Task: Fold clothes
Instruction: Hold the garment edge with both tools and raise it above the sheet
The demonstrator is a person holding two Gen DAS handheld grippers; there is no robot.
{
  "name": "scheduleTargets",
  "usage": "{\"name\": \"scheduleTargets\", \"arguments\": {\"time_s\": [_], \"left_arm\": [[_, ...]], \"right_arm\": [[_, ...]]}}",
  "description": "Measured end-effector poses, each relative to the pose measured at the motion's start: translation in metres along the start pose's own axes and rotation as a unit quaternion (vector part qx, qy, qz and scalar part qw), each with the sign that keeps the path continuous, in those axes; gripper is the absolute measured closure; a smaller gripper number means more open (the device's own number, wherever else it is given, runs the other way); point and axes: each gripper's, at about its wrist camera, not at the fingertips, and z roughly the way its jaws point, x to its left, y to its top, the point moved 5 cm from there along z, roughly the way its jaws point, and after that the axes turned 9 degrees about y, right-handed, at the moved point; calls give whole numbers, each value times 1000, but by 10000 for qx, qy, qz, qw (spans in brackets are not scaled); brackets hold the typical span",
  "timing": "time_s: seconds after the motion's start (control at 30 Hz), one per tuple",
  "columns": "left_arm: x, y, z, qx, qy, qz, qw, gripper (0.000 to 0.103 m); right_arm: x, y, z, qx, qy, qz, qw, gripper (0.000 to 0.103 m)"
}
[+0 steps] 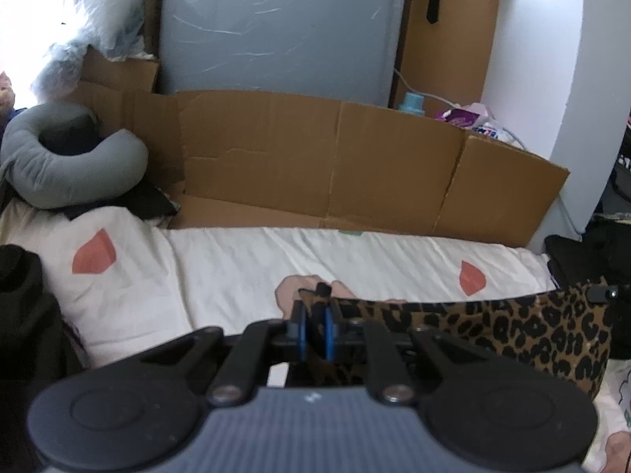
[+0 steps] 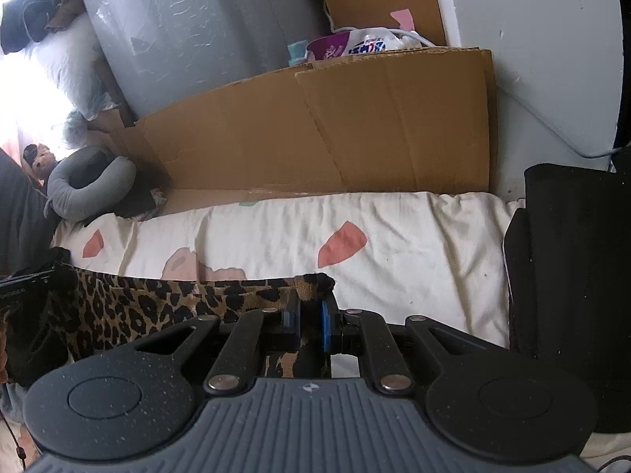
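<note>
While my left gripper (image 1: 315,295) and right gripper (image 2: 311,287) each pinch the leopard-print garment (image 1: 512,331) stretched low across frame over the bedsheet (image 1: 244,260), cardboard (image 1: 315,157) stands behind, grey neck pillow (image 1: 59,165) upper left, black bag (image 2: 572,276) at right.

Leopard-print garment (image 1: 512,327) partly behind gripper (image 1: 315,315)

Leopard print on a cream bed

The garment (image 1: 512,327) has a leopard pattern, black spots on a tan-brown ground. The bed sheet (image 2: 414,244) is cream-white with coral-pink leaf shapes. The cardboard (image 1: 315,157) behind is plain brown. The neck pillow (image 1: 75,173) is grey. The mattress (image 1: 276,27) standing behind is blue-grey under clear plastic. Both grippers, left gripper (image 1: 315,315) and right gripper (image 2: 309,307), are black with blue pads.
</note>
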Motion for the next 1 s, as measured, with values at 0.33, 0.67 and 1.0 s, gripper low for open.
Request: {"name": "scheduleTargets", "arguments": {"time_s": [0.33,0.67,1.0], "left_arm": [[-3,5,28,268,55,-1,9996,93],[-6,-13,71,852,194,173,9960,93],[0,-28,76,1077,417,350,9927,94]], "right_arm": [[-13,-3,19,146,-102,44,9998,94],[-33,-13,51,536,-226,165,9982,94],[-29,-11,65,611,-203,53,9979,94]]}}
